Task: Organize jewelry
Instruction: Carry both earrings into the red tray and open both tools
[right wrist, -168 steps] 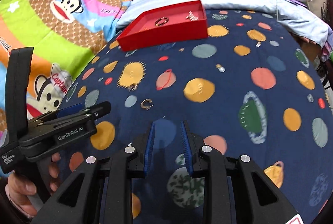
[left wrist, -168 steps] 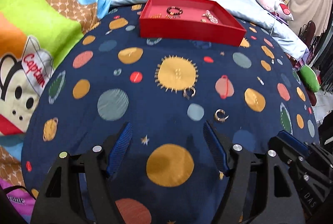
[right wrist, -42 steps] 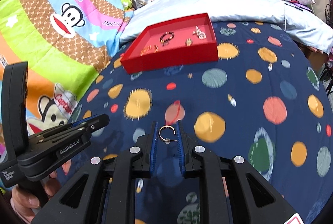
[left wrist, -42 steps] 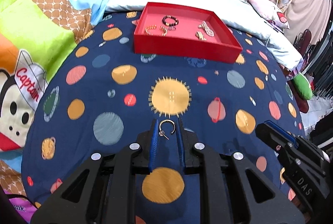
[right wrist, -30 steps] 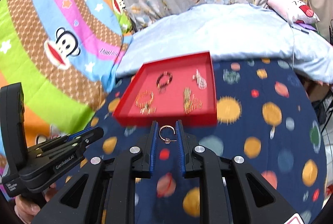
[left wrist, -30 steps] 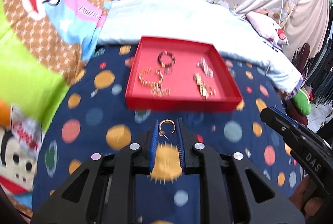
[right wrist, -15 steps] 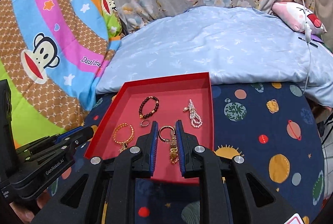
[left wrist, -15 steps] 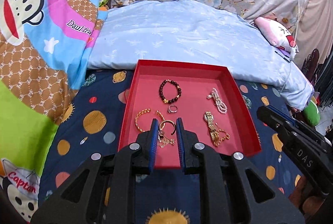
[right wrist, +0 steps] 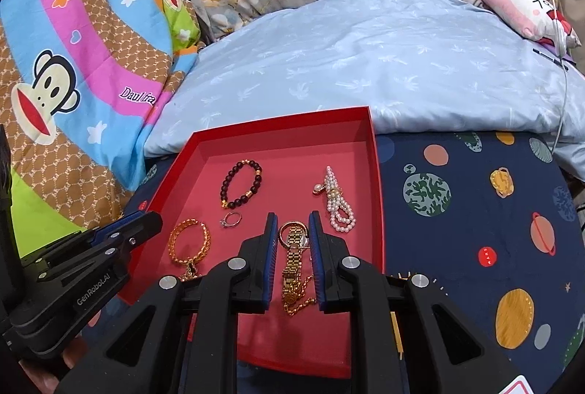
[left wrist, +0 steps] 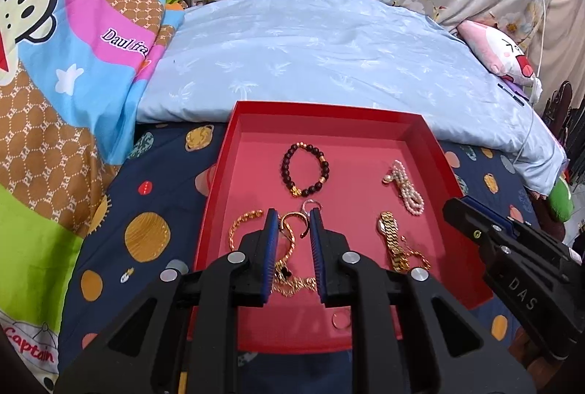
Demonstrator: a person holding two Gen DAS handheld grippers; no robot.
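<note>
My left gripper (left wrist: pixel 293 222) is shut on a gold hoop earring (left wrist: pixel 292 214), held over the near left part of the red tray (left wrist: pixel 325 109). My right gripper (right wrist: pixel 291 226) is shut on a second gold hoop earring (right wrist: pixel 292 223), above the gold watch chain (right wrist: pixel 293 271) in the same red tray (right wrist: pixel 281 124). In the tray lie a dark bead bracelet (left wrist: pixel 305 171), a pearl piece (left wrist: pixel 404 188), a gold bracelet (right wrist: pixel 188 242) and a silver ring (right wrist: pixel 231 219). Each gripper shows in the other's view: the right one (left wrist: pixel 512 258), the left one (right wrist: pixel 91 247).
The tray sits on a dark blue planet-print blanket (right wrist: pixel 475 211). A pale blue quilt (left wrist: pixel 329 57) rises just behind it, a monkey-print cover (right wrist: pixel 73 64) lies to the left, and a pink plush toy (right wrist: pixel 523 10) rests at the far right. A small gold ring (left wrist: pixel 342 321) lies near the tray's front.
Both grippers have moved forward from over the blue blanket to over the red tray, each still holding its earring. The tray now fills the lower middle of both views.
</note>
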